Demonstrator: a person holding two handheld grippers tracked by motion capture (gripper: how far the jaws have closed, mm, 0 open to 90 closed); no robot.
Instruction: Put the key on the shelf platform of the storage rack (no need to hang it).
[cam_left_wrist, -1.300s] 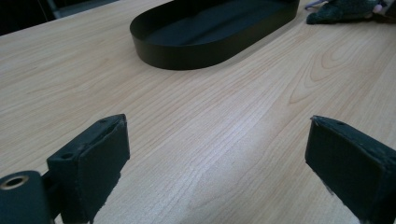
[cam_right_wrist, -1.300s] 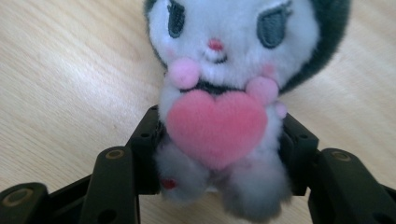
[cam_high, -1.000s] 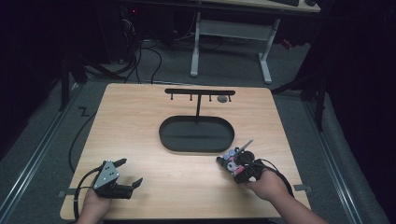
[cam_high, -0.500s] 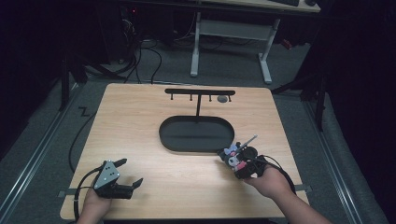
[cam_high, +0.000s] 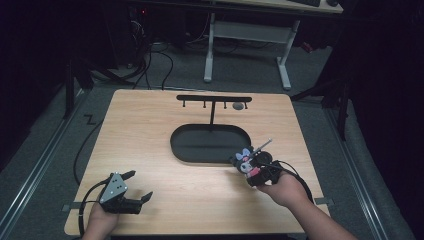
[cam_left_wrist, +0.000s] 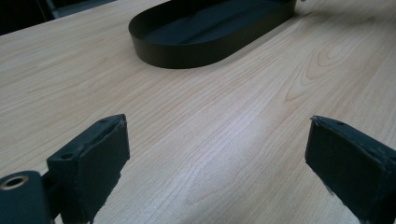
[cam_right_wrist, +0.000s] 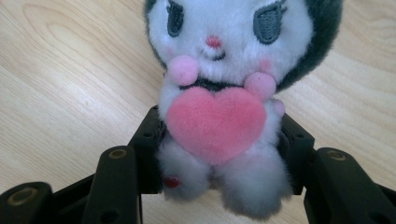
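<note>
Gripping a plush toy (cam_right_wrist: 219, 98) by its lower body, the right gripper (cam_high: 257, 170) has its jaws clamped on both sides of it, just off the near right end of the oval black tray (cam_high: 200, 150). The toy faces the gripper's camera, a pink heart on its chest. The left gripper (cam_high: 131, 186) rests at the desk's (cam_high: 150, 130) near left corner, jaws wide apart with only bare wood between them. A black hook rack (cam_high: 214, 99) stands behind the tray.

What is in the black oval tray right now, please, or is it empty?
Empty, as far as visible: the black oval tray shows only its bare dark floor. The plush toy sits outside it, clamped in the right gripper beside its rim.
</note>
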